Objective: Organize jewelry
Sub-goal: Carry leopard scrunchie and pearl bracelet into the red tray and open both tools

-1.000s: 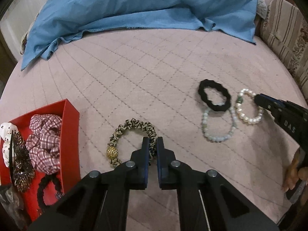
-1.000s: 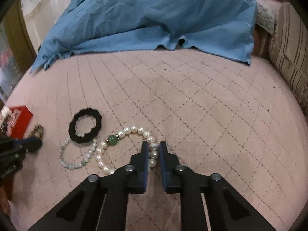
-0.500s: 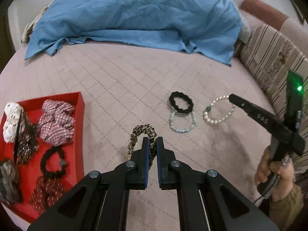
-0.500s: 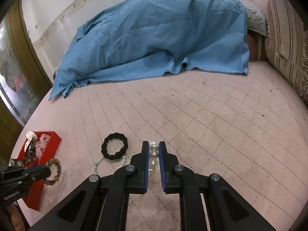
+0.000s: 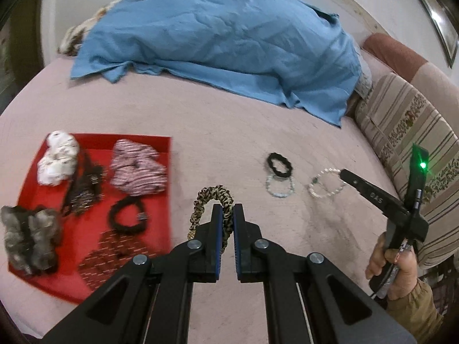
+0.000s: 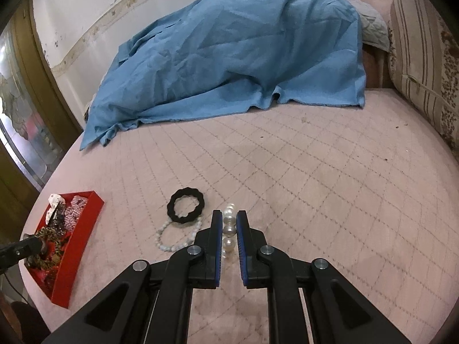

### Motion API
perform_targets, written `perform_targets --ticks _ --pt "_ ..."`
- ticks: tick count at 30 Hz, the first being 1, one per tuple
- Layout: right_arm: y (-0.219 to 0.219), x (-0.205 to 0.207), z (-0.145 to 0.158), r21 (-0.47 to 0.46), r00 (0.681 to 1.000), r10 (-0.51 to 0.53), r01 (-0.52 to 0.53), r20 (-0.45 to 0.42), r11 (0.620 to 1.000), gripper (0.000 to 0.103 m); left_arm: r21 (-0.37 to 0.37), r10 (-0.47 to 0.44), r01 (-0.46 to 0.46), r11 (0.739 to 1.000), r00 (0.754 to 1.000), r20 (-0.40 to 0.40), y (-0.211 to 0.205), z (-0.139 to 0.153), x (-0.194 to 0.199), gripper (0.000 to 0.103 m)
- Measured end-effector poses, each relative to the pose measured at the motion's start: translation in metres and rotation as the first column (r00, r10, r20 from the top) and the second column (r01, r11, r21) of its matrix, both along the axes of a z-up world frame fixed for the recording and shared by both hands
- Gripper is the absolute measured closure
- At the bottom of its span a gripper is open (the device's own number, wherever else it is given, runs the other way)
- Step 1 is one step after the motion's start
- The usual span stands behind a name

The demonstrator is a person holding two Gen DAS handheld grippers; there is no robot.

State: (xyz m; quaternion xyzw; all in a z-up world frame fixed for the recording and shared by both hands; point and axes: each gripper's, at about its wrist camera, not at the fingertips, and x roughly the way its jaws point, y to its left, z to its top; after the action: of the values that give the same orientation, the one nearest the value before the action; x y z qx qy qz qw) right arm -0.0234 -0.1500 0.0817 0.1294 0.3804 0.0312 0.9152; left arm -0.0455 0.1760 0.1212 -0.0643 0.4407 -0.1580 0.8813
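My left gripper (image 5: 226,210) is shut on a leopard-print scrunchie (image 5: 210,200) with a gold bead and holds it up above the bed, right of the red tray (image 5: 165,200). My right gripper (image 6: 229,217) is shut on a white pearl bracelet (image 6: 229,229), lifted off the bed; in the left wrist view the bracelet (image 5: 327,185) hangs from its tip. A black scrunchie (image 6: 186,205) and a pale bead bracelet (image 6: 172,238) lie on the pink quilt.
The red tray (image 6: 86,223) holds several scrunchies and hair clips. A blue sheet (image 6: 238,57) covers the far side of the bed. A striped cushion (image 6: 424,57) stands at the right. The pink quilt (image 6: 315,186) spreads between.
Both grippers have risen from the quilt with their pieces. The left gripper has carried the leopard scrunchie up and towards the red tray. The pearl bracelet has left the bed.
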Motion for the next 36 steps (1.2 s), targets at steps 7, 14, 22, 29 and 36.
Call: perform_targets --ticks 7,14,22,29,36 --pt "0.014 -0.023 0.016 0.005 1.0 -0.009 0.009 0.002 1.0 0.092 -0.017 0.093 -0.093 0.996 0.996 0.016 0.062 -0.002 -0.011 0.096" --pt "0.055 -0.034 0.038 -0.036 0.999 0.048 -0.048 0.002 0.998 0.092 -0.053 0.181 -0.18 0.982 0.984 0.004 0.121 -0.015 -0.016 0.096" --pt "0.12 -0.031 0.064 -0.089 0.986 0.163 -0.16 0.026 0.983 0.092 -0.113 0.228 -0.23 0.967 0.973 -0.029 0.159 -0.033 -0.022 0.096" --pt "0.192 -0.019 0.074 -0.073 0.953 0.303 -0.302 0.012 0.951 0.092 -0.082 0.22 -0.221 0.972 0.975 -0.022 0.16 -0.038 -0.025 0.096" --pt "0.266 -0.004 0.07 -0.008 0.901 0.432 -0.433 -0.028 0.901 0.092 -0.067 0.224 -0.23 0.971 0.971 -0.083 0.171 -0.055 -0.026 0.096"
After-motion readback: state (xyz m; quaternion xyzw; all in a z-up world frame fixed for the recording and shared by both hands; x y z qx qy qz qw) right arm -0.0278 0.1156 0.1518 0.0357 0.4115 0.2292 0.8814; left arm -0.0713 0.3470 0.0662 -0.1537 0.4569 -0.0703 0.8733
